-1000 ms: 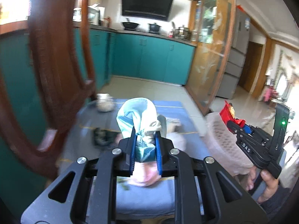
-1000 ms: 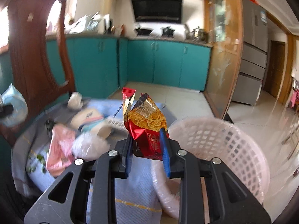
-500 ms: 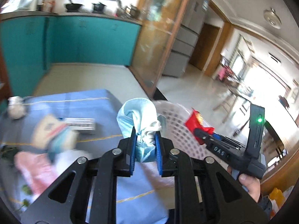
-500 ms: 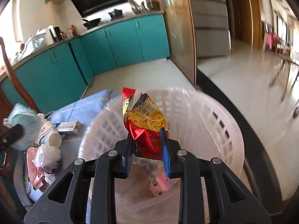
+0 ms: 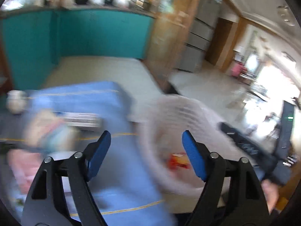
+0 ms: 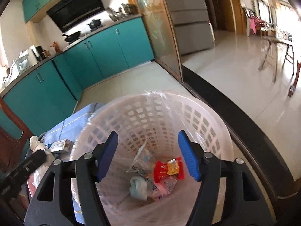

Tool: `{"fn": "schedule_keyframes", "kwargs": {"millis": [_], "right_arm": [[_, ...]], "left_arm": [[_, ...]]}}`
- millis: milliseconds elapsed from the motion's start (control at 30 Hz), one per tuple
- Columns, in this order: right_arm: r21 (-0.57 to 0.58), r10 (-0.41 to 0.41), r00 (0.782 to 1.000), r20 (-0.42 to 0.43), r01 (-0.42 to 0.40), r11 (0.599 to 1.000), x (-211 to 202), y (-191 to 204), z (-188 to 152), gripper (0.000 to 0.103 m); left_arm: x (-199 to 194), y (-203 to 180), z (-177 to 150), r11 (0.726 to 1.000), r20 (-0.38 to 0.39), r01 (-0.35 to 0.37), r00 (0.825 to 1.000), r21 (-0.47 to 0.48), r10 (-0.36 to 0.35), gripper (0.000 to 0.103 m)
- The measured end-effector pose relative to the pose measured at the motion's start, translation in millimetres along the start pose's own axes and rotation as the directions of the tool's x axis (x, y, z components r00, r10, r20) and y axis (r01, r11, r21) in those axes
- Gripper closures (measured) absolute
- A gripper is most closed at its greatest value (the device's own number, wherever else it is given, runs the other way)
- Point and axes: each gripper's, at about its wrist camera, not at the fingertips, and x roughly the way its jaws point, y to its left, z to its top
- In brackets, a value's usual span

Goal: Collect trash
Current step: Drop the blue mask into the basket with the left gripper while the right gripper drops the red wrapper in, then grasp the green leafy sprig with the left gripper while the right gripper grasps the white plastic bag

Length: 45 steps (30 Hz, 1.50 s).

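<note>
A white plastic basket (image 6: 207,116) lined with a clear bag stands beside the blue-clothed table. Inside lie the red snack wrapper (image 6: 167,169), the crumpled blue mask (image 6: 138,188) and pink wrappers. My right gripper (image 6: 147,154) is open and empty, held over the basket mouth. My left gripper (image 5: 145,154) is open and empty, at the basket's left rim (image 5: 150,124); this view is blurred. The red wrapper shows there too (image 5: 177,162). More trash lies on the table: a pink bag (image 5: 20,165), a white box (image 6: 58,145) and a crumpled tissue (image 5: 16,101).
The blue tablecloth (image 5: 120,169) covers the table left of the basket. A wooden chair (image 6: 11,137) stands at the far left. Teal kitchen cabinets (image 6: 94,56) line the back. The black table edge (image 6: 235,122) curves to the right of the basket. The right gripper's body (image 5: 263,150) is at the right.
Both grippers opened. The red wrapper and the blue mask dropped into the basket. The left gripper swung left, blurring its view.
</note>
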Motion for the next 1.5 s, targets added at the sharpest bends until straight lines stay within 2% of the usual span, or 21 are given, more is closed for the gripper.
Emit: {"fn": "schedule_keyframes", "kwargs": {"millis": [33,100,167,200,267,333,367,400,467,533,567,600,667,800,1000,1067,1133,1200,1267,1367,1500], "right_arm": [[-0.032,0.026,1.000,0.013,-0.025,0.999,-3.1,6.4,1.7,0.038],[-0.117,0.092,0.995,0.028,-0.088,0.989,-8.5,27.5,-0.4,0.038],[-0.197,0.149,0.989,0.017,-0.143,0.970,-7.8,52.1,-5.1,0.038],[-0.243,0.202,0.979,-0.020,-0.201,0.949,-4.5,72.4,-10.6,0.038],[-0.280,0.310,0.942,-0.126,-0.334,0.900,5.3,105.7,-18.5,0.038],[-0.313,0.393,0.884,-0.253,-0.459,0.832,17.4,147.8,-29.7,0.038],[-0.339,0.401,0.866,-0.300,-0.490,0.803,21.6,167.2,-34.3,0.038],[-0.380,0.390,0.859,-0.332,-0.500,0.778,28.0,190.0,-39.0,0.038],[-0.433,0.361,0.874,-0.325,-0.477,0.765,32.2,212.8,-41.6,0.038],[-0.450,0.387,0.875,-0.290,-0.482,0.752,28.1,224.7,-44.1,0.038],[-0.452,0.396,0.873,-0.285,-0.486,0.748,26.2,223.4,-46.4,0.038],[-0.450,0.402,0.867,-0.294,-0.496,0.742,25.8,222.7,-51.2,0.038],[-0.450,0.396,0.862,-0.316,-0.503,0.738,24.9,218.8,-63.6,0.038],[-0.477,0.339,0.883,-0.323,-0.462,0.748,32.1,214.9,-76.6,0.038],[-0.456,0.337,0.885,-0.321,-0.456,0.764,30.8,204.9,-76.6,0.038],[-0.447,0.334,0.884,-0.326,-0.456,0.770,33.2,202.7,-75.9,0.038],[-0.437,0.337,0.881,-0.333,-0.461,0.773,35.9,201.9,-76.0,0.038],[-0.434,0.340,0.877,-0.339,-0.466,0.771,37.5,202.8,-77.1,0.038],[-0.437,0.338,0.877,-0.342,-0.467,0.769,38.3,203.7,-78.2,0.038],[-0.436,0.338,0.872,-0.353,-0.473,0.766,42.1,206.4,-80.5,0.038],[-0.423,0.345,0.863,-0.369,-0.487,0.764,48.5,210.7,-83.0,0.037]], "left_arm": [[-12.1,12.1,-2.8,0.998,0.028,-0.058,0.998,-0.009,0.058,0.021],[-38.2,46.2,-13.6,0.980,0.069,-0.195,0.978,-0.045,0.198,0.021],[-56.7,77.9,-25.1,0.957,0.057,-0.278,0.957,-0.087,0.283,0.021],[-64.7,96.0,-31.9,0.943,0.037,-0.313,0.947,-0.112,0.318,0.021],[-76.3,126.0,-42.1,0.916,-0.014,-0.368,0.929,-0.158,0.370,0.021],[-88.8,145.4,-48.2,0.900,-0.035,-0.393,0.919,-0.190,0.393,0.022],[-95.7,155.0,-51.1,0.892,-0.043,-0.404,0.914,-0.201,0.405,0.022],[-100.4,160.8,-52.8,0.886,-0.045,-0.415,0.909,-0.206,0.415,0.023],[-109.4,168.3,-55.8,0.877,-0.046,-0.433,0.900,-0.207,0.433,0.023],[-119.0,173.8,-59.5,0.875,-0.049,-0.439,0.897,-0.205,0.439,0.023],[-124.3,174.7,-64.7,0.877,-0.053,-0.437,0.899,-0.199,0.436,0.028],[-126.4,175.4,-67.7,0.881,-0.062,-0.433,0.901,-0.189,0.430,0.042],[-126.1,171.3,-80.1,0.892,-0.109,-0.431,0.902,-0.138,0.419,0.055],[-103.0,167.5,-100.6,0.901,-0.181,-0.425,0.896,-0.085,0.405,0.056],[-65.6,175.7,-118.7,0.897,-0.301,-0.438,0.864,-0.057,0.403,0.048],[-59.6,179.3,-123.0,0.902,-0.321,-0.427,0.865,-0.066,0.386,0.050],[-58.2,181.3,-122.4,0.910,-0.315,-0.406,0.877,-0.082,0.362,0.061],[-57.6,181.9,-119.9,0.916,-0.314,-0.392,0.883,-0.089,0.348,0.088],[-58.5,181.7,-117.8,0.916,-0.297,-0.391,0.888,-0.089,0.350,0.092],[-71.6,177.6,-108.9,0.925,-0.246,-0.362,0.912,-0.114,0.327,0.094],[-94.6,167.9,-92.1,0.934,-0.165,-0.334,0.935,-0.128,0.312,0.094]]}}
